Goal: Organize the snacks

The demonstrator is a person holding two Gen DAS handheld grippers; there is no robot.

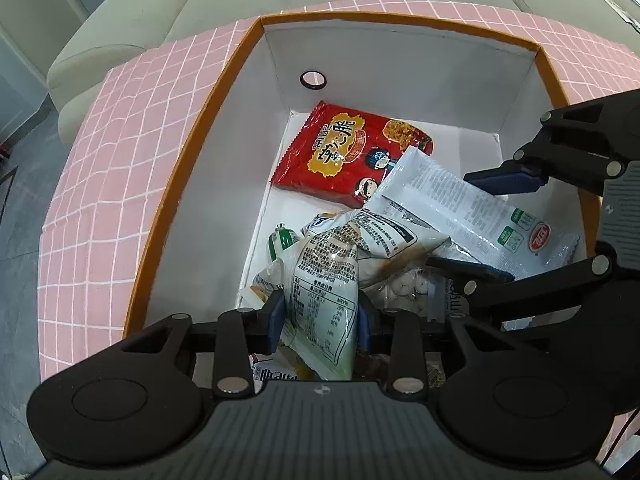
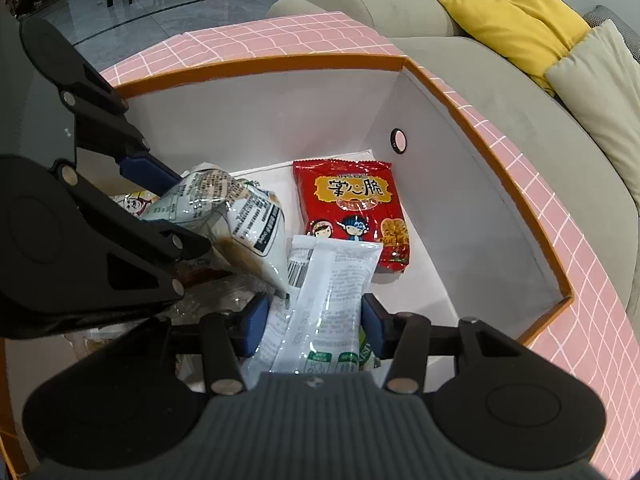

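Observation:
An orange-rimmed white box [image 1: 224, 152] [image 2: 472, 184] holds the snacks. A red noodle-snack packet [image 1: 352, 152] [image 2: 352, 204] lies flat on its floor at the far end. My left gripper [image 1: 322, 316] [image 2: 172, 206] is shut on a crumpled white bag [image 1: 320, 280] [image 2: 224, 208] printed with a nutrition table, low inside the box. Beside it, my right gripper [image 2: 314, 320] [image 1: 486, 222] is shut on a long white packet [image 2: 332, 280] [image 1: 460, 208] with green labels and a red logo. Its far end overlaps the red packet's near corner.
Under the held bags lie more snacks, among them a small green-and-white item [image 1: 282, 240] and a clear bag of white balls [image 1: 408, 286]. The box stands on a pink grid cloth [image 1: 120, 160] [image 2: 580, 240]. A grey sofa [image 2: 500, 92] with a yellow cushion [image 2: 516, 20] is behind.

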